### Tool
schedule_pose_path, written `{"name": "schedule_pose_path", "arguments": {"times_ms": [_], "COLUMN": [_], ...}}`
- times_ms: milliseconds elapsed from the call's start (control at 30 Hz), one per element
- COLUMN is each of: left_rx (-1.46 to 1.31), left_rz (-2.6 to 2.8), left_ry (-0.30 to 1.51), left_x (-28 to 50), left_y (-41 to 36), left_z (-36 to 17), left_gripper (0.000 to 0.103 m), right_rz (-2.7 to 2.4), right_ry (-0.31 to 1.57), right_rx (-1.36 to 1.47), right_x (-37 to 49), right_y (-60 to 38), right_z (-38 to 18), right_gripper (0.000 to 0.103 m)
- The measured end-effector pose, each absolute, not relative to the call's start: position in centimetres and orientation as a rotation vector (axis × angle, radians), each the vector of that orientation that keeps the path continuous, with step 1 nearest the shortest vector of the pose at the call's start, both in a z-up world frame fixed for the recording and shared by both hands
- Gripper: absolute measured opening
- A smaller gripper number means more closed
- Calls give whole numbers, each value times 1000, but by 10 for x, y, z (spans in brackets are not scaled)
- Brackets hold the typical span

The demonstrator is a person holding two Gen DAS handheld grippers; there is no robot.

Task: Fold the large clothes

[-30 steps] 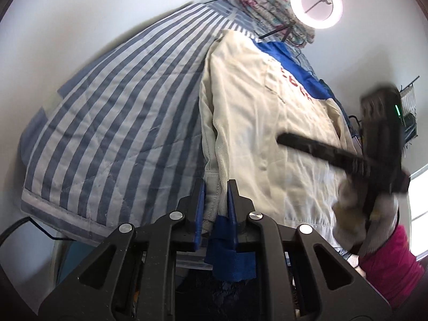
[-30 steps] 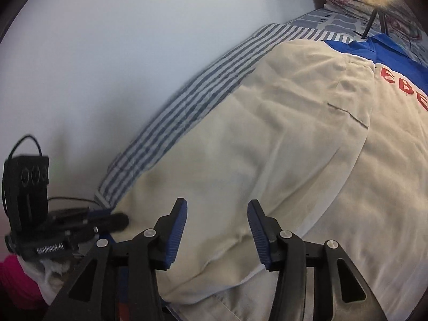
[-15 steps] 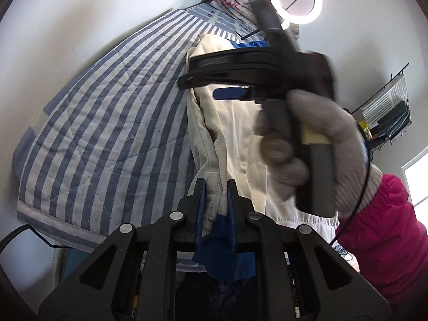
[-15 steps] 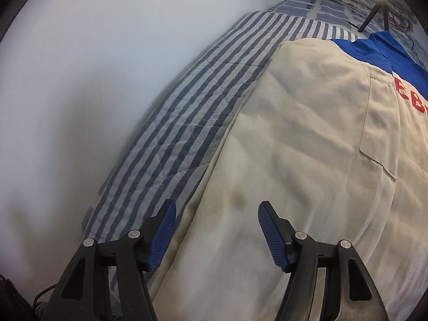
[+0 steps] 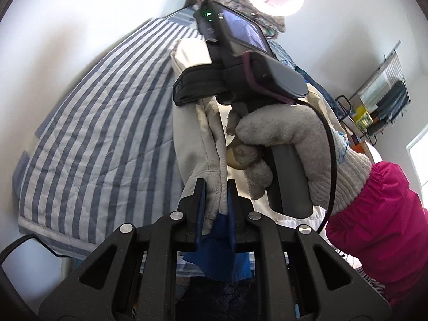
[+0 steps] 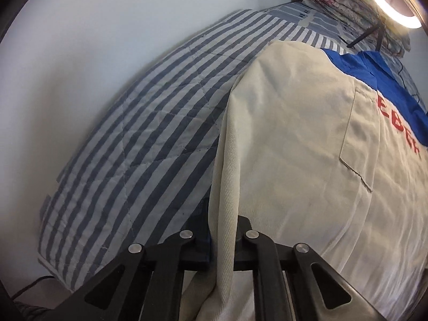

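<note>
Both grippers clamp the cream jacket's near edge, left gripper at six o'clock and right gripper likewise, fingers narrow on cloth, seemingly ready to fold it across the striped bed.

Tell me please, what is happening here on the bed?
A person in knit gloves is folding a cream jacket on a striped quilt. The left claw is shut on the jacket's hem. The right claw is shut on its side edge. Both grips are set; the fold is not yet made.
</note>
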State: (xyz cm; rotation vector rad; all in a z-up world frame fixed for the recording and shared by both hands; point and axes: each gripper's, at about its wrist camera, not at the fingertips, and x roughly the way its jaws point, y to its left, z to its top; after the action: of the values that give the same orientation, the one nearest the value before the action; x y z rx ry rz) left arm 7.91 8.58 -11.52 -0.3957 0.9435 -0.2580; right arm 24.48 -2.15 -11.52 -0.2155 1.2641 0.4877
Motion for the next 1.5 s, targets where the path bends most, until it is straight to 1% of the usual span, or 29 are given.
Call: {"name": "schedule_pose_path", "arguments": {"times_ms": [267,400,533,700,800,933,1033,1133,1200,1267,1400,1467,1500], "left_rx": [-219,-192,-167,-155,-171,-203,-229,-259,-289,-309,-331,-327,-330], "left_rz": [-314,-359,-400,-472,-533,-590,-586,-526,-490,-459,-438,-435,-441], "left_ry": [905,903,914,957,958,934,916,907,915,923,952,975,987], "left_x": [82,86,88,91,90,87,87,86,89,92,99,103,106], "left_y": [11,-23,-53,-81,-90,-77,-61,-34,-22,-13,-7,-12,-16], "left_z": [-90,-83,-81,-83,-80,-73,-71,-75,-80,-84,-94,-100,-103], "left_gripper": [13,13,13,15,16,16,16,16,16,16,16,16,16], "right_rz": [566,570,552,518,464,391,389,414,419,423,445,453,454], "right_ry": [1201,1141,1107,1073,1113,1210,1236,1256,1248,1215,1158,1131,1118], "right_rx": [205,334,483,539,591,669,687,613,528,444,382,349,334], "right_x": [253,246,239,227,221,229,231,234,235,236,240,247,250], "right_y": [-104,-144,-191,-233,-251,-272,-280,-277,-276,-278,-294,-300,-304], "right_z": [-90,-84,-91,-102,-121,-152,-159,-151,-137,-118,-85,-69,-63], "right_gripper": [3,3,3,3,3,3,4,15,29,36,46,47,49]}}
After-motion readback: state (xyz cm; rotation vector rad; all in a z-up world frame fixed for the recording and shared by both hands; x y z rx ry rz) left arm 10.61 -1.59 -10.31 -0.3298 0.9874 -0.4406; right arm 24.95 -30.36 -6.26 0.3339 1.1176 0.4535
